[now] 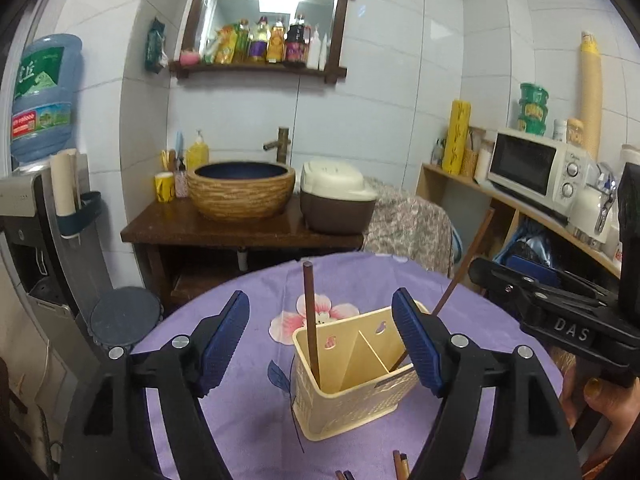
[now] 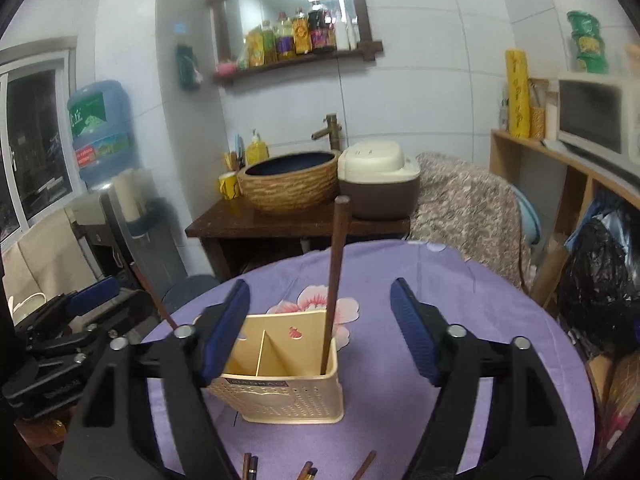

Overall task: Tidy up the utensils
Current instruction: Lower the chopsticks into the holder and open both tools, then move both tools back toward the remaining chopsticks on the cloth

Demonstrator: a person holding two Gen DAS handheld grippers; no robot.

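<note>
Loose chopsticks (image 2: 308, 470): near edge of surface (image 2: 480, 300).
Hand-held grippers, left (image 1: 320, 344), right (image 2: 320, 332): both apart, empty.
Holder (image 2: 280, 376): centre, chopstick (image 2: 334, 280) each compartment.
Risk: nudging the light holder could tip it.

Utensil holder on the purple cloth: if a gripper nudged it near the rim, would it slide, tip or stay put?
The cream utensil holder looks like thin perforated plastic, so probably light. It stands taller than its base is deep, and two chopsticks lean above the rim, so a high push may tip it. The tablecloth might grip its base.
</note>
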